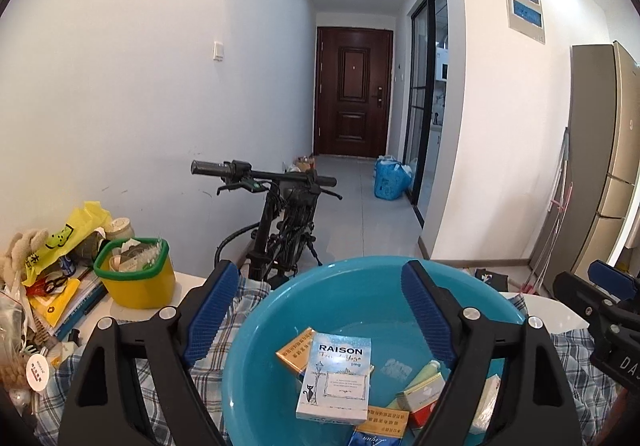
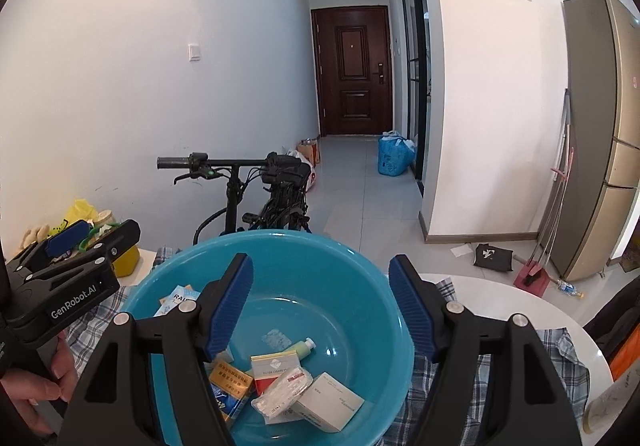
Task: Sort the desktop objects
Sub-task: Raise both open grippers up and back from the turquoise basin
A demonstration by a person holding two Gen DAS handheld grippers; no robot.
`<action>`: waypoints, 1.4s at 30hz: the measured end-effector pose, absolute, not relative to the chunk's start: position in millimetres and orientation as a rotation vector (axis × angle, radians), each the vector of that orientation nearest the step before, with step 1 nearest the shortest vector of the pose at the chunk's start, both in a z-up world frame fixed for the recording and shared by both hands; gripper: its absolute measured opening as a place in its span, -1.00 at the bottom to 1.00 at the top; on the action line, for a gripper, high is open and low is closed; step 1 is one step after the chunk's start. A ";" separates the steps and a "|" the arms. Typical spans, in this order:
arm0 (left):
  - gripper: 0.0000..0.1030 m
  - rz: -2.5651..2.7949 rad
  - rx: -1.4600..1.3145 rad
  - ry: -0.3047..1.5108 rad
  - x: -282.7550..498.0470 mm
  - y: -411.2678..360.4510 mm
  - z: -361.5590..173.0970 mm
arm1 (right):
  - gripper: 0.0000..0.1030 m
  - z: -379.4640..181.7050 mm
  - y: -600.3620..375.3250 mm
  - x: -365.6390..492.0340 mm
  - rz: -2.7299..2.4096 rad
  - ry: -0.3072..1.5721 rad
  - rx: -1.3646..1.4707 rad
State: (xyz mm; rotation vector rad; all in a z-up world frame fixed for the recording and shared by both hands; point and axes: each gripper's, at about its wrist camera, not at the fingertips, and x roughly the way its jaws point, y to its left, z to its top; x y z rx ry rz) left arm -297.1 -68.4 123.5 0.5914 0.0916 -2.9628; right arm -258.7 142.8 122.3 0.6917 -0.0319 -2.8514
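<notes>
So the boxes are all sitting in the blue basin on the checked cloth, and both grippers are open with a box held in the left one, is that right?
Not quite: the left gripper holds nothing. The left wrist view shows its jaws apart with only air between them, above the boxes. The rest stands: the boxes lie in the blue basin on the checked cloth, and the right gripper is open too.

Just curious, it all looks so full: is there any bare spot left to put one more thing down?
Yes: the far half of the blue basin floor is bare, and so is the white tabletop right of it. Boxes crowd the basin's near side; clutter around the yellow tub fills the left.
</notes>
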 end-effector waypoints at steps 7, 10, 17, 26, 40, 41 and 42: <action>0.70 -3.011 0.429 0.079 -269.3 -60.4 147.4 | 0.59 147.0 146.9 -240.6 -2.889 -0.023 0.555; 1.00 -3.036 0.351 0.119 -256.1 -60.2 157.0 | 0.95 154.2 144.7 -231.3 -2.906 0.008 0.441; 1.00 -3.064 0.223 0.118 -231.5 -57.0 175.9 | 0.99 168.1 149.6 -220.0 -2.916 -0.044 0.305; 1.00 -3.104 0.150 0.162 -205.6 -57.4 194.7 | 0.99 187.9 148.3 -185.7 -2.965 0.069 0.072; 1.00 -3.132 0.006 0.186 -175.2 -59.7 206.8 | 0.99 195.8 144.8 -167.5 -2.988 0.116 -0.028; 1.00 -3.131 0.018 0.173 -176.1 -58.7 206.6 | 0.99 195.9 145.2 -166.9 -2.990 0.103 -0.027; 1.00 -3.132 0.029 0.159 -176.8 -57.0 206.0 | 0.99 195.9 145.2 -168.0 -2.988 0.088 -0.016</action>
